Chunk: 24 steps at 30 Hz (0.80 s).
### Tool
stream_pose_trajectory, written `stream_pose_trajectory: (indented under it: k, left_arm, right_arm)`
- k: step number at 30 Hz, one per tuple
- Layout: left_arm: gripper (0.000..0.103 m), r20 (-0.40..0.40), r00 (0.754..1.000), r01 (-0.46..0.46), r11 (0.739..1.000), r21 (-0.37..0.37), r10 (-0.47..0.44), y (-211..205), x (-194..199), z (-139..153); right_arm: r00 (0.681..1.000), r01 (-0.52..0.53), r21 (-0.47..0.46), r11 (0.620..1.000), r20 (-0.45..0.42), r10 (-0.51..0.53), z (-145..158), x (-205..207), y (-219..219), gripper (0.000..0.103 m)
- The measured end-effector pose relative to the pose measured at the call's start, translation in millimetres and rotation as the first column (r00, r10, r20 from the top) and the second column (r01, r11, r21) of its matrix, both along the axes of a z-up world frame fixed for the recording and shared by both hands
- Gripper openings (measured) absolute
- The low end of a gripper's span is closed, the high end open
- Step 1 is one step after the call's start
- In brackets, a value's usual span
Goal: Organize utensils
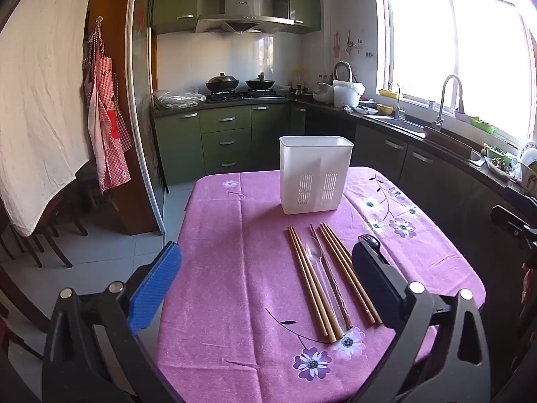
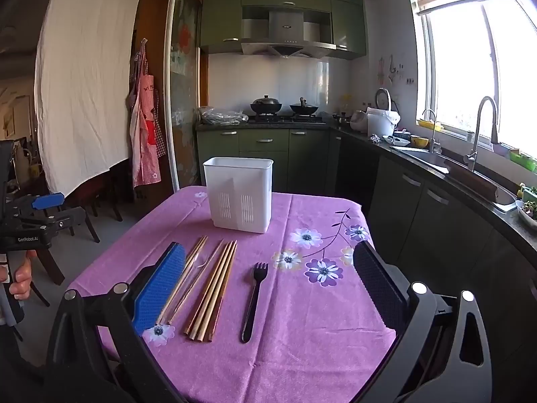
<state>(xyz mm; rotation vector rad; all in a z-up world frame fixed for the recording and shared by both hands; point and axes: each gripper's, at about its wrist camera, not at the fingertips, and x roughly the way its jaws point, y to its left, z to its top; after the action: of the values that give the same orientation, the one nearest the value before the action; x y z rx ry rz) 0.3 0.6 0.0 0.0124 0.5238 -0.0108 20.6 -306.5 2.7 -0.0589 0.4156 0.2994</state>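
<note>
A white slotted utensil holder stands upright at the far side of the pink flowered tablecloth. Several wooden chopsticks lie in a row in front of it, with a clear plastic spoon among them. A black plastic fork lies to their right. My left gripper hovers open above the near table, empty. My right gripper is open too, with the fork and chopsticks lying below between its fingers, untouched.
The left gripper body, held by a hand, shows at the left edge of the right wrist view. Green kitchen cabinets, a stove with two woks and a sink counter surround the table. Chairs stand left.
</note>
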Motion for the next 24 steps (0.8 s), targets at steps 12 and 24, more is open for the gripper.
stream_pose_trajectory:
  k: [12,24]
  left_arm:
    - [0.097,-0.005,1.0,0.003,1.0,-0.003,-0.003,-0.6,-0.1,-4.2]
    - [0.097,-0.01,1.0,0.006,1.0,-0.002,-0.006,-0.2,3.0,-9.2]
  right_arm:
    - [1.0,0.001,-0.001,1.0,0.0,-0.001,-3.5,1.7,-0.9,0.099]
    - [1.0,0.001,-0.004,1.0,-0.004,-0.001,-5.8,3.1,-0.3,0.099]
